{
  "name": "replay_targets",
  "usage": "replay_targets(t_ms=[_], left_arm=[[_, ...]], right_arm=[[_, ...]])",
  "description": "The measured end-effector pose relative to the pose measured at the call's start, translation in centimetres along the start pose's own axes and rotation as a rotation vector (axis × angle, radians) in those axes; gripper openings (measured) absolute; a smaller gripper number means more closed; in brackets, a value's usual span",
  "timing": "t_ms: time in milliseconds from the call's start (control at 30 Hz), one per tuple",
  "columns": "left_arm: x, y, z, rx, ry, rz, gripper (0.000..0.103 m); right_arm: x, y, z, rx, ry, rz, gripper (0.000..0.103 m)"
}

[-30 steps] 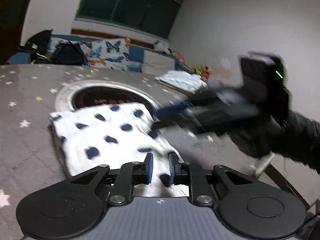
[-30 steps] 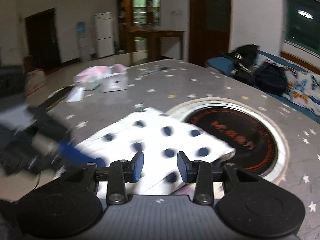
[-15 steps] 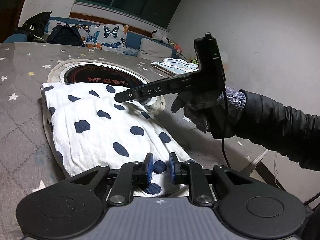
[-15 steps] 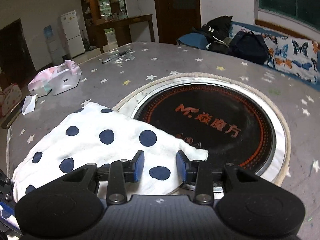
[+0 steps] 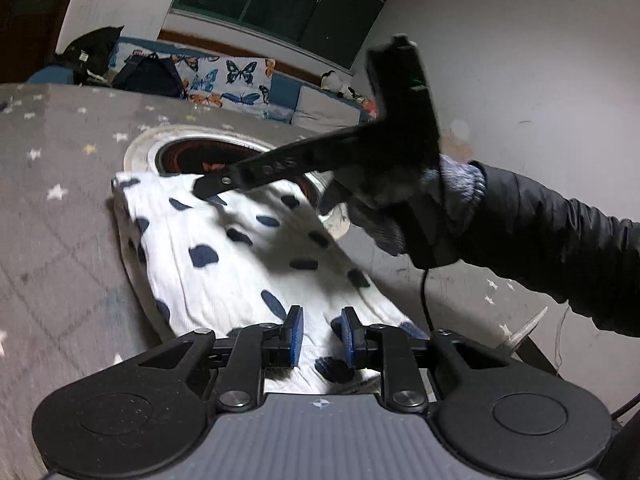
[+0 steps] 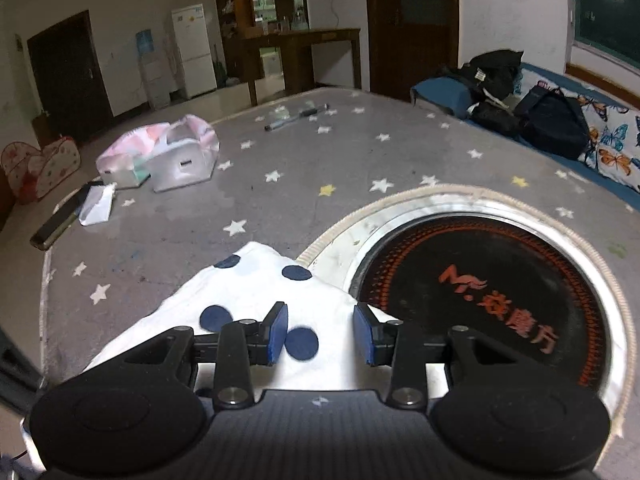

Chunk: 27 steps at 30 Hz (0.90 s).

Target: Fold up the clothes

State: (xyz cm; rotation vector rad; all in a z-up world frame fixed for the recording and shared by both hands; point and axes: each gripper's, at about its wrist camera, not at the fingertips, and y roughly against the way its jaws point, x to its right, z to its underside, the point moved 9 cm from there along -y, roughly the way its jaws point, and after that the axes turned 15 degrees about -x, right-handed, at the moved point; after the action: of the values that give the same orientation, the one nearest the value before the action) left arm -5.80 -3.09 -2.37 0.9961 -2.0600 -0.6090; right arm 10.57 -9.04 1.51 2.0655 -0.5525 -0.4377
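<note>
Between the L gripper's (image 5: pixel 320 334) blue pads (image 5: pixel 295 336) the near edge of the white dotted cloth (image 5: pixel 240 264) is lying, folded flat on the grey star-print table cover (image 5: pixel 60 216). Its jaws are easing apart w/ a narrow gap; pads aren't pressing the fabric, so it's released, not grasping.

Ahead of those fingers & to their right, the R gripper (image 5: pixel 204 190) is reaching in over the far end of the cloth, blurred, held by a gloved hand (image 5: pixel 384 208) w/ a dark sleeve (image 5: pixel 560 248) behind it. From this side I can't tell its finger gap.

Under the R gripper (image 6: pixel 320 334) in its own cam, the cloth's (image 6: pixel 248 280) far corner is sitting below & between the pads (image 6: pixel 278 334), which are standing well apart, nothing clamped. Just right of those fingers the round black hotplate (image 6: pixel 500 288) w/ orange lettering is showing; cloth edge is overlapping its metal rim (image 6: pixel 360 224). Well beyond the fingertips, to the left, a pink-white bag (image 6: pixel 160 156) is sitting on the table cover.
</note>
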Motion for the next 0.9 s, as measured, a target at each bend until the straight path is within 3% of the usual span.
replay_targets(t_ms=[167,267,567,700,900], left_arm=[[-0.4,0.3,0.1,0.011,0.021,0.020,0.023],[-0.4,0.6,0.3,0.016,0.025,0.025,0.023],[-0.6,0.8,0.5,0.029,0.051,0.032,0.024],[-0.6,0.8,0.6,0.033,0.062,0.033,0.024],[-0.7,1.4,0.9,0.044,0.073,0.031,0.025]], right_arm=[[-0.3,-1.9,0.2,-0.047,0.021,0.029,0.036],[-1.0,-0.9,-0.6,-0.027,0.046,0.026,0.036],[-5.5,-2.0,-2.5,-0.050,0.190,-0.013,0.036],[-5.8,-4.0,-2.8,-0.076,0.195,-0.008,0.037],[-5.0,-3.1,-3.6,-0.053,0.168,-0.018,0.038]])
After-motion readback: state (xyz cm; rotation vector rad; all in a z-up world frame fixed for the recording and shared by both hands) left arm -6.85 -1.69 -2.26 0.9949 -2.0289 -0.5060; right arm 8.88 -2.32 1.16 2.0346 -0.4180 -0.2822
